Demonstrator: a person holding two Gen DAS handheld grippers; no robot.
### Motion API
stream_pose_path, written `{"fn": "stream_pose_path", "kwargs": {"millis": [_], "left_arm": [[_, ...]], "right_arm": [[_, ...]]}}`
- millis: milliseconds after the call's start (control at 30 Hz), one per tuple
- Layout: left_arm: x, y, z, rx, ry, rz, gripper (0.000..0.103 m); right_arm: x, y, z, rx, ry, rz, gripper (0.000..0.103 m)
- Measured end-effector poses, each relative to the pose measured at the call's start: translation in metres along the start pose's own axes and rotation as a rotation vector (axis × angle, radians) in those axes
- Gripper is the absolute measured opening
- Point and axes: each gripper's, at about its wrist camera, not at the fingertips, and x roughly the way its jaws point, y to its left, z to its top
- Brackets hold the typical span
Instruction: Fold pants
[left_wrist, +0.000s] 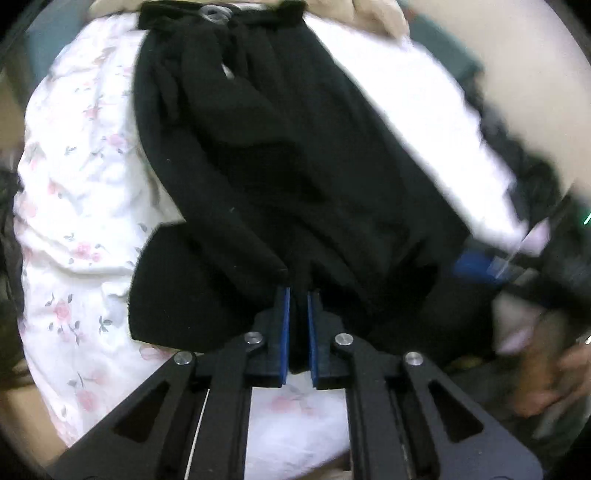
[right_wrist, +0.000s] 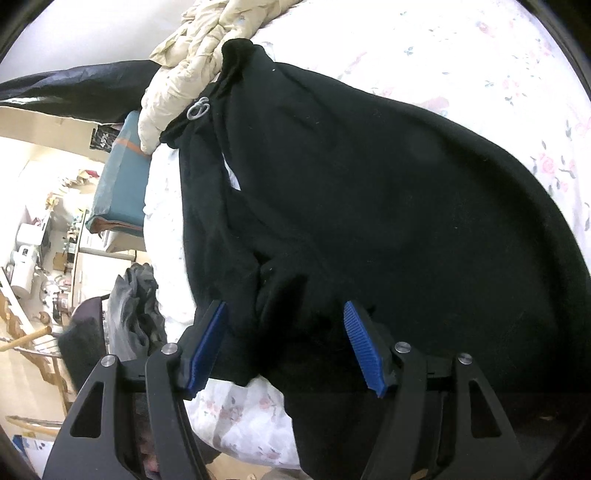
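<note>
Nearest the left wrist camera, the left gripper (left_wrist: 298, 295) is found closed down to a narrow slot, its blue ribbed pads (left_wrist: 283, 332) pinching a fold of the black soft-knit pants (left_wrist: 280, 155) at the near hem end. Cloth is seen between the pads, so a grip on the hem is recorded, though motion blur in this view makes the exact layer count uncertain.

In the right wrist view, the right gripper (right_wrist: 284, 343) is found spread wide. Dark fabric lies between its blue pads (right_wrist: 360, 347), but neither pad is seen pressing on it; no grip is recorded on that side.

The pants are laid lengthwise on the white rose-printed bedsheet (left_wrist: 74, 206), hems near the cameras and the waistband with its grey drawstring loop (right_wrist: 197, 109) at the far end. The legs appear to be already brought one over the other, as a single long dark panel is presented with a small gap near the crotch. Beyond the waistband, a cream quilted blanket (right_wrist: 192, 48) is bunched.

Progress is judged as early to middle: the lengthwise doubling seems done; the hem-to-waistband fold is not yet made and needs the right side gripped too.
</note>
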Motion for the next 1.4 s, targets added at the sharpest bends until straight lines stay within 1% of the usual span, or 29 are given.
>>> {"fn": "stream_pose_path", "kwargs": {"millis": [33,100,133,200,267,300,333,400,433,500,567,600,667,733,767,800,833,867,900,933,1033,1100,1167,1200,1267,1333,1367,1400], "left_arm": [[-0.017,0.004,0.007,-0.015,-0.051,0.003,0.005],[-0.038,0.014,0.023,-0.037,-0.117,0.023,0.004],[-0.044,0.02,0.035,-0.047,-0.143,0.045,0.004],[-0.048,0.031,0.062,-0.058,-0.171,0.119,0.004],[-0.044,0.039,0.087,-0.047,-0.185,0.172,0.004],[-0.04,0.044,0.102,-0.024,-0.199,0.216,0.004],[-0.032,0.049,0.117,-0.001,-0.213,0.28,0.004],[-0.01,0.065,0.142,0.005,-0.213,0.395,0.004],[-0.002,0.073,0.15,0.0,-0.21,0.428,0.004],[0.014,0.09,0.156,-0.013,-0.201,0.459,0.004],[0.033,0.104,0.162,-0.022,-0.161,0.486,0.004],[0.039,0.108,0.162,-0.025,-0.141,0.48,0.004],[0.041,0.11,0.156,-0.027,-0.115,0.426,0.005],[0.037,0.106,0.145,-0.03,-0.099,0.37,0.013],[0.033,0.105,0.138,-0.029,-0.085,0.342,0.032],[0.029,0.103,0.132,-0.027,-0.08,0.323,0.055],[0.021,0.1,0.123,-0.025,-0.087,0.308,0.064],[0.013,0.096,0.114,-0.02,-0.1,0.288,0.076],[0.005,0.093,0.106,-0.014,-0.111,0.262,0.079],[-0.002,0.089,0.096,-0.004,-0.107,0.245,0.079],[-0.013,0.077,0.065,-0.004,-0.053,0.267,0.079],[-0.013,0.072,0.044,-0.016,-0.03,0.23,0.079],[-0.006,0.064,0.027,0.011,-0.005,0.229,0.079],[0.001,0.059,0.02,0.039,0.012,0.239,0.079],[0.022,0.049,0.007,0.102,0.054,0.303,0.079],[0.046,0.047,-0.002,0.123,0.12,0.344,0.079],[0.054,0.047,-0.007,0.132,0.134,0.355,0.079],[0.061,0.046,-0.008,0.151,0.131,0.365,0.077]], "right_arm": [[-0.002,-0.001,0.0,0.003,0.004,0.006,0.069],[-0.007,-0.002,0.001,0.003,0.004,0.018,0.072],[-0.009,-0.002,0.002,0.004,-0.006,0.012,0.073],[-0.011,-0.002,0.004,0.013,-0.013,0.011,0.074],[-0.006,0.0,0.006,0.016,0.019,0.059,0.074],[-0.004,0.002,0.006,0.019,0.026,0.068,0.074],[-0.002,0.004,0.006,0.018,0.03,0.063,0.074],[0.003,0.008,0.005,0.003,0.035,0.053,0.074],[0.006,0.009,0.006,-0.009,0.04,0.04,0.074],[0.013,0.011,0.007,-0.03,0.054,0.012,0.074],[0.018,0.008,0.008,-0.026,0.062,-0.008,0.074],[0.02,0.005,0.009,-0.014,0.067,-0.016,0.074],[0.024,0.0,0.009,0.005,0.078,-0.02,0.074],[0.025,0.001,0.01,0.001,0.077,-0.023,0.074],[0.024,0.001,0.01,-0.005,0.075,-0.026,0.074],[0.023,0.002,0.01,-0.009,0.073,-0.027,0.074],[0.023,0.002,0.011,-0.009,0.072,-0.025,0.074],[0.022,0.002,0.011,-0.006,0.068,-0.021,0.074],[0.02,0.002,0.01,-0.003,0.064,-0.017,0.074],[0.018,0.003,0.009,-0.003,0.061,-0.013,0.074],[0.015,0.004,0.006,-0.008,0.057,-0.003,0.074],[0.012,0.006,0.003,-0.014,0.058,0.003,0.074],[0.011,0.007,-0.001,-0.013,0.06,0.012,0.074],[0.011,0.007,-0.002,-0.013,0.065,0.017,0.074],[0.015,0.005,-0.006,-0.014,0.078,0.009,0.074],[0.024,0.002,-0.01,-0.011,0.101,-0.029,0.074],[0.031,-0.001,-0.012,-0.01,0.124,-0.055,0.074],[0.041,-0.005,-0.016,-0.005,0.162,-0.078,0.074]]}}
